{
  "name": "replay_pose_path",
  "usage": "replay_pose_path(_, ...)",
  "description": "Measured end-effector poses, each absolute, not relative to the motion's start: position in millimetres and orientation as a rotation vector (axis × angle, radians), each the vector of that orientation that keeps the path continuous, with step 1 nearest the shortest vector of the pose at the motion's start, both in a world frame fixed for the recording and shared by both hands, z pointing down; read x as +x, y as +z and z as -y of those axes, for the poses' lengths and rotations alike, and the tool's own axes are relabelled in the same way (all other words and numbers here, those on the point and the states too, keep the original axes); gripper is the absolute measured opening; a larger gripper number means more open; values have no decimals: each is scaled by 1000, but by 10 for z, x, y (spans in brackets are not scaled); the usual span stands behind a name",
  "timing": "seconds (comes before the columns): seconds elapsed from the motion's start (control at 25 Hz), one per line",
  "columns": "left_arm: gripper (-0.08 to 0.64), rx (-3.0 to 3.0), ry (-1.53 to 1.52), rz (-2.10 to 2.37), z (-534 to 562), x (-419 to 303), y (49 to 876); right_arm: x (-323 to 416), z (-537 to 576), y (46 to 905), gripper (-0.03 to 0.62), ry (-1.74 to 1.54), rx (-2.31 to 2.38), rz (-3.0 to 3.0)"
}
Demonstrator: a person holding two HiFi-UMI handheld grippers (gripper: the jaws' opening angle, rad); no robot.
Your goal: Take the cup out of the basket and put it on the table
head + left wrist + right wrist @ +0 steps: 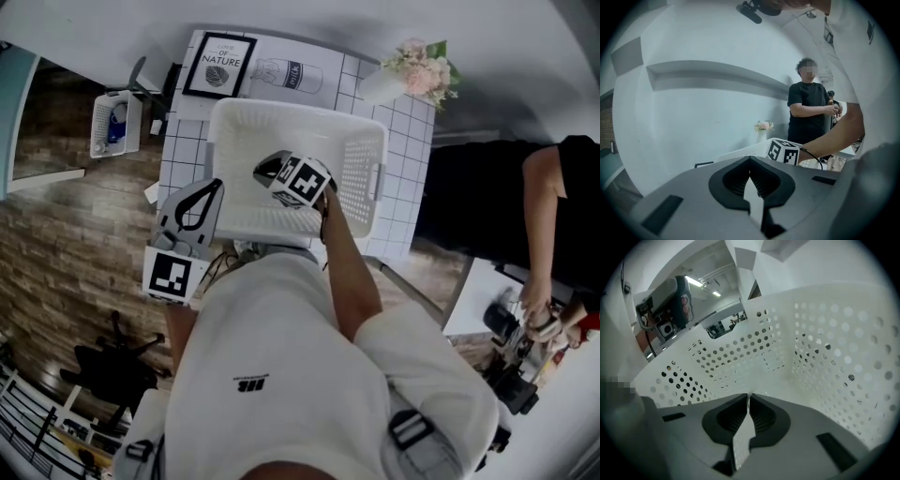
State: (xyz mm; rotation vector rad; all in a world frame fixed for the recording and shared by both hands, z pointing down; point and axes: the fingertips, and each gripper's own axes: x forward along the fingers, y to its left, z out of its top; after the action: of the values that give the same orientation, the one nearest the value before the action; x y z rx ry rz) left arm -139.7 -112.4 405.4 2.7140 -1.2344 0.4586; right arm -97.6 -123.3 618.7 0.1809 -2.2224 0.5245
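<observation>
White shirt [281,366] fills lower centre; above, the right hand-held gripper [748,397], jaws together and empty, reaches inside the basket [361,178] on the worktop [183,155], likely seeking a cup no view shows. Left hand-held gripper [750,160], closed, waits outside.

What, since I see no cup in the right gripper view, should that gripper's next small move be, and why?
Probably open the fingers. The right gripper is inside the white perforated basket with them pressed together on nothing, so it can't take anything as it is. Its view shows only basket walls and floor, so the cup's place can't be told.
</observation>
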Motion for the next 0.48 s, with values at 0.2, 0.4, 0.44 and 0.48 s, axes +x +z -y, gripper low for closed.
replay_pose_path(0.2, 9, 2774, 472, 1178, 1049, -1293, 4023, -828, 1227, 6042, 26, 511, 266, 2235)
replay_pose_path(0.4, 9, 2857, 530, 1111, 970, -1187, 3988, -671, 1225, 5824, 26, 496, 372, 2249)
replay_pose_path(0.44, 9, 2877, 539, 1098, 956, -1164, 3977, -645, 1231, 5788, 26, 495, 398, 2255)
replay_pose_path(0.48, 9, 2893, 543, 1085, 937, -1143, 3966, -622, 1229, 5753, 26, 494, 422, 2261)
